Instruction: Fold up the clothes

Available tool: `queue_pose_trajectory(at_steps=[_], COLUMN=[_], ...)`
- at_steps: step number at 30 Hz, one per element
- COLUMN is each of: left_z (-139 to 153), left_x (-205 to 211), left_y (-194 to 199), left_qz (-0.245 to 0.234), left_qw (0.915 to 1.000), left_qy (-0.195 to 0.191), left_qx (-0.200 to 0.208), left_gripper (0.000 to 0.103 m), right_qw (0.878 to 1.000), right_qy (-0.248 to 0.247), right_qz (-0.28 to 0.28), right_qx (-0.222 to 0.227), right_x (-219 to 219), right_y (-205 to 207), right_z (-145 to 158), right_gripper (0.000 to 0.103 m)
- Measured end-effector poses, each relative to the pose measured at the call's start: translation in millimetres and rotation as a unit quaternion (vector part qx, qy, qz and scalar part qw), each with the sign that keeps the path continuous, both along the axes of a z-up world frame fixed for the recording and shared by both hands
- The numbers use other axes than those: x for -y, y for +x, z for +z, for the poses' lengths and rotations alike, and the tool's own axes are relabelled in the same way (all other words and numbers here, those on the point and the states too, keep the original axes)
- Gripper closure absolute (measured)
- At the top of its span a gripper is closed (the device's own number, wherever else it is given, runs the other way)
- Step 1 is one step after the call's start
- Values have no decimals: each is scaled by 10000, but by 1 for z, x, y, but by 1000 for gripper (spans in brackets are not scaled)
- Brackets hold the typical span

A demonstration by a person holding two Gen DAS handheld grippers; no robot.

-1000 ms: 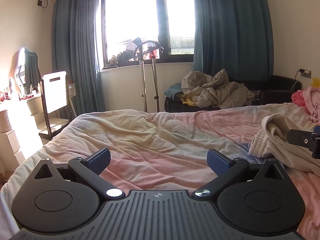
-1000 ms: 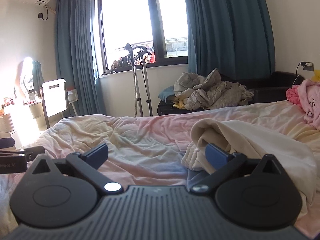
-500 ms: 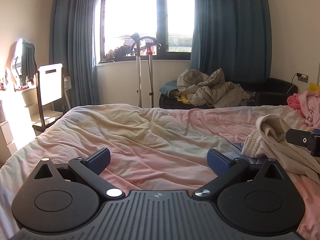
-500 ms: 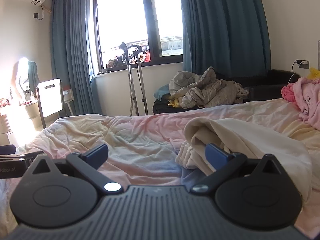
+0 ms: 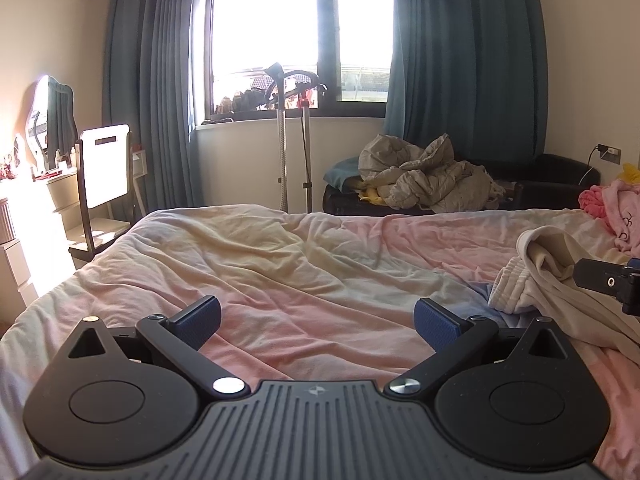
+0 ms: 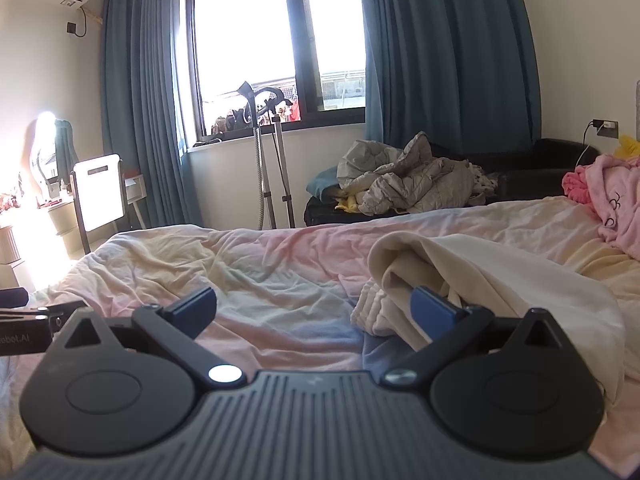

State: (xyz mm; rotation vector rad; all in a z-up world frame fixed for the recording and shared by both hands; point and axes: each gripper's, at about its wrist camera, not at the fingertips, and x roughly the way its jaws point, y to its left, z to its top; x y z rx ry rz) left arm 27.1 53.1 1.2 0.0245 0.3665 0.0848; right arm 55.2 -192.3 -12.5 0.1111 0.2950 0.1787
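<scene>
A: Where do we find the cream garment (image 6: 500,280) from our right gripper (image 6: 314,312)?

B: It lies crumpled on the bed (image 6: 248,276), ahead and to the right of us. Our right blue pad (image 6: 434,312) sits in front of its ribbed cuff (image 6: 372,308), and we cannot tell whether the pad touches the cloth. Our left pad (image 6: 192,308) is over bare sheet. The fingers are spread wide with nothing between them.

A: And from our left gripper (image 5: 316,320)?

B: There the same cream garment (image 5: 560,292) sits well off to the right, past our right fingertip. Our left gripper is spread wide too, both blue pads over the pink and yellow sheet, holding nothing. A black part of the other gripper (image 5: 608,280) shows at the right edge, over the garment.

A: What else do we see on the bed?

B: A pink garment (image 6: 616,196) heaped at the far right, apart from the cream one.

A: And beyond the bed?

B: A window (image 5: 296,32) between blue curtains (image 5: 468,56), a garment steamer stand (image 5: 292,136) below it, a grey quilted heap (image 5: 424,176) on a dark sofa (image 5: 560,184), and a white chair (image 5: 106,168) at the left.
</scene>
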Motion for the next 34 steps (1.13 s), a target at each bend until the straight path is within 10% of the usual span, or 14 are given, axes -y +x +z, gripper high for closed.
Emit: queue_pose_trajectory(at_steps=[34], left_z=[0], left_x=[2], left_y=[-5], left_qz=[-8], left_qw=[10000], left_qy=[-44], left_qx=[-39], left_gripper=[0], right_qw=[10000], right_qy=[42], right_qz=[-30], right_qx=[-13], right_x=[1], right_y=[0], right_z=[1], right_gripper=[0])
